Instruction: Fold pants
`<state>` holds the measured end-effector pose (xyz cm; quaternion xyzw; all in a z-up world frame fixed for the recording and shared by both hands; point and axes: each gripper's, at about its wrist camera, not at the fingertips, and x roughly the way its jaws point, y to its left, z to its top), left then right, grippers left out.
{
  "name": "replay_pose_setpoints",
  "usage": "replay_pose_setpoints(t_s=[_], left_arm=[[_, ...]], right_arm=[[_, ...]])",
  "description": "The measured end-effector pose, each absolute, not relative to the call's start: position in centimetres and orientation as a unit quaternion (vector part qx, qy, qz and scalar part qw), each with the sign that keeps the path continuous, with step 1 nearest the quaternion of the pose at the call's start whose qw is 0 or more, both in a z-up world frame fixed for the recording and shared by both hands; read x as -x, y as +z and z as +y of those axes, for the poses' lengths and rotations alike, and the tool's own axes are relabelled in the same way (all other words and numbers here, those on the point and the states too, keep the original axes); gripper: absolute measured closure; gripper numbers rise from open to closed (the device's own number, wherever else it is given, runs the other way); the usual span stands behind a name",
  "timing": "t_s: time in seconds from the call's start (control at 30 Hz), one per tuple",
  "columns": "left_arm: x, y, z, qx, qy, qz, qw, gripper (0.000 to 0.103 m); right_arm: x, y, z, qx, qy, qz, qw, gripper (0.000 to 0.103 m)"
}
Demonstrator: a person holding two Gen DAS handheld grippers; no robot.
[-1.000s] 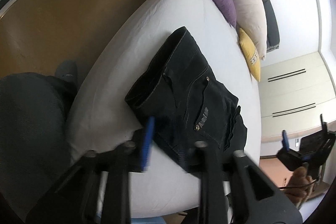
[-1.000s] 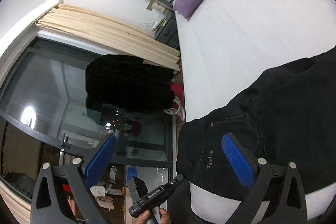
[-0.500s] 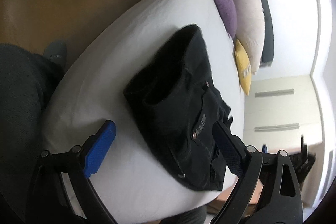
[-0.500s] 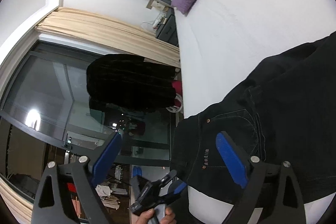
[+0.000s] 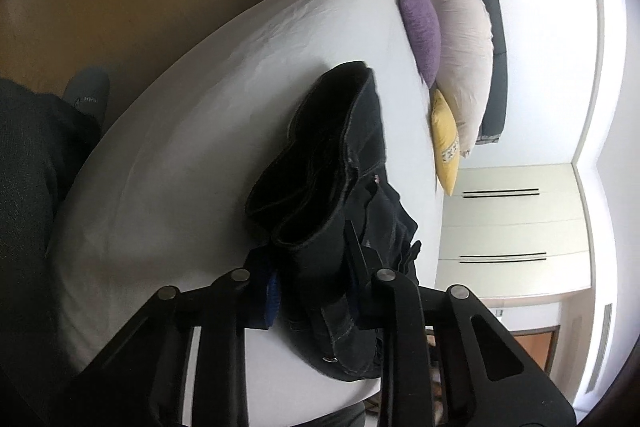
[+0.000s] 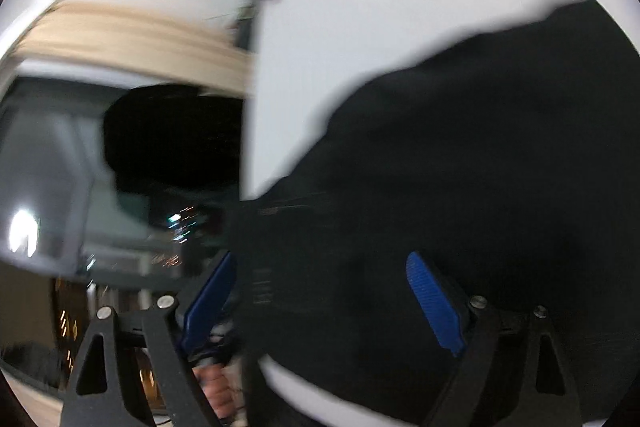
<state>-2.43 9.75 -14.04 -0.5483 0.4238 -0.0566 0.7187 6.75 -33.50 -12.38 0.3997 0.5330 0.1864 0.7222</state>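
Jaws of the left gripper (image 5: 310, 287) are clenched on the pants (image 5: 340, 187) at the bed's (image 5: 180, 147) near edge; the right gripper (image 6: 320, 303) is held spread wide, pants between its jaws; the bundle's long axis runs toward the pillows (image 5: 460, 39).

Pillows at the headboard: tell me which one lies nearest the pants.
The yellow pillow. It is the last in the row, beside the white pillow, and closer to the black pants than the purple pillow.
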Motion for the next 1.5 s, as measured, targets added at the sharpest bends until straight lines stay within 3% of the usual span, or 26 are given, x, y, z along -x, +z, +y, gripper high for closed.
replay_pose_setpoints(t_s=[0.07,0.4,0.67,0.77,0.9,1.0,1.27,1.33,1.4,1.47,1.5], left_arm=[[2.4,-13.2,9.6,0.537,-0.061,0.42,0.73,0.082],[0.8,-3.8,4.7,0.425,-0.102,0.387,0.812,0.088],[-2.7,2.1,-6.1,0.288,-0.175,0.378,0.862,0.088],[-3.3,1.8,-12.0,0.246,-0.214,0.395,0.859,0.088],[-2.9,0.2,-18.9,0.164,-0.244,0.412,0.862,0.088],[-2.8,-1.0,-21.9,0.129,-0.256,0.424,0.859,0.088],[-2.5,-2.2,-26.5,0.059,-0.27,0.424,0.862,0.088],[-2.2,-2.4,-27.3,0.044,-0.271,0.424,0.863,0.088],[-2.0,-2.7,-28.1,0.027,-0.273,0.423,0.864,0.088],[-2.0,-3.0,-29.0,0.015,-0.277,0.425,0.862,0.088],[-1.9,-3.2,-29.4,0.01,-0.281,0.426,0.86,0.088]], right_arm=[[-6.2,-14.0,-34.6,-0.409,0.173,0.536,0.719,0.034],[-5.3,-10.1,-34.9,-0.4,0.223,0.504,0.732,0.026],[-7.6,-13.4,-35.0,-0.387,0.227,0.545,0.708,0.025],[-7.6,-10.9,-36.5,-0.403,0.235,0.534,0.705,0.025],[-7.0,-6.3,-38.7,-0.4,0.261,0.501,0.722,0.012],[-6.6,-4.1,-39.4,-0.387,0.284,0.498,0.722,0.01],[-7.4,-5.7,-36.9,-0.33,0.286,0.551,0.711,0.008],[-7.1,-5.6,-36.6,-0.322,0.287,0.541,0.722,0.014],[-7.6,-5.6,-36.8,-0.309,0.277,0.54,0.733,0.029],[-8.0,-5.9,-37.1,-0.312,0.27,0.543,0.731,0.031],[-8.3,-5.8,-37.3,-0.31,0.269,0.543,0.733,0.038]])
